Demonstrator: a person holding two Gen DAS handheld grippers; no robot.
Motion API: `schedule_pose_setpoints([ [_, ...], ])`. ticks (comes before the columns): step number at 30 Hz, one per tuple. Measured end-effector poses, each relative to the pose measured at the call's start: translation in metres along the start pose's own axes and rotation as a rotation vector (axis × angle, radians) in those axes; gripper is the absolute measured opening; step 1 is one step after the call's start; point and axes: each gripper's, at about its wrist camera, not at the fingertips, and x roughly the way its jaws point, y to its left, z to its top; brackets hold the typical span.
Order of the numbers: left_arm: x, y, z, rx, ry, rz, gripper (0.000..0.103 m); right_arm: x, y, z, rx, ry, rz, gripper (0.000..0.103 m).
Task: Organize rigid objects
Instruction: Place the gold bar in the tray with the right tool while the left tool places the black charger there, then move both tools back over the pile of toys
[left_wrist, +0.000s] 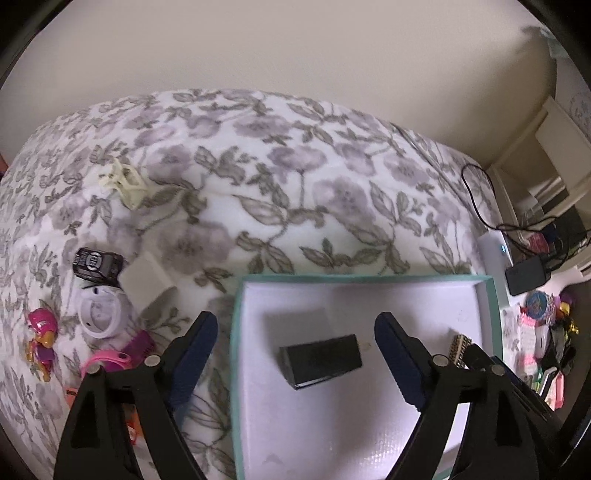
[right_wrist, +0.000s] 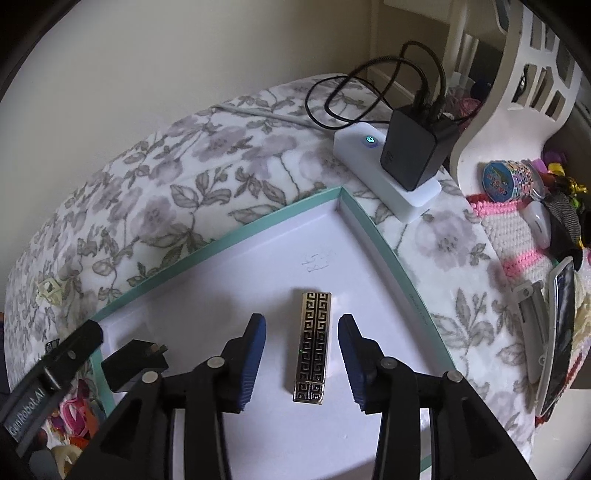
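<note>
My right gripper (right_wrist: 302, 354) stands open, pads clear of the gold-patterned case (right_wrist: 312, 347) lying between them in the teal-rimmed box (right_wrist: 221, 236). My left gripper (left_wrist: 295, 354) is open above the black adapter (left_wrist: 320, 360), at 9 o'clock from the case.

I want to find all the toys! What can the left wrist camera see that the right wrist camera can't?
Only the left wrist view shows the black toy car, the pink figurine and the white round case on the blanket.

Only the right wrist view clearly shows the white power strip with a black charger plugged in.

Both show the teal-edged box, the black adapter and the gold patterned lighter inside it.
</note>
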Motion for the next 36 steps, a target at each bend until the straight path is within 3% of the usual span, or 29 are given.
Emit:
schedule_pose_setpoints([
  [3, -0.002, 0.008, 0.001, -0.022, -0.019, 0.012, 0.095, -0.003, 0.005, 0.000, -0.013, -0.018, 0.020, 0.066],
  [14, -0.007, 0.027, 0.000, -0.069, -0.123, 0.024, 0.102, -0.005, 0.014, -0.003, -0.054, -0.073, 0.042, 0.102],
  [22, -0.015, 0.046, 0.002, -0.109, -0.175, 0.023, 0.102, -0.012, 0.021, -0.003, -0.083, -0.122, 0.053, 0.103],
  [31, -0.032, 0.070, 0.007, -0.150, -0.158, 0.021, 0.102, -0.017, 0.036, -0.006, -0.095, -0.131, 0.112, 0.103],
  [33, -0.040, 0.079, 0.009, -0.174, -0.158, 0.039, 0.102, -0.021, 0.045, -0.008, -0.115, -0.147, 0.119, 0.103],
  [36, -0.055, 0.096, 0.010, -0.204, -0.181, 0.144, 0.102, -0.030, 0.061, -0.012, -0.163, -0.179, 0.144, 0.103],
])
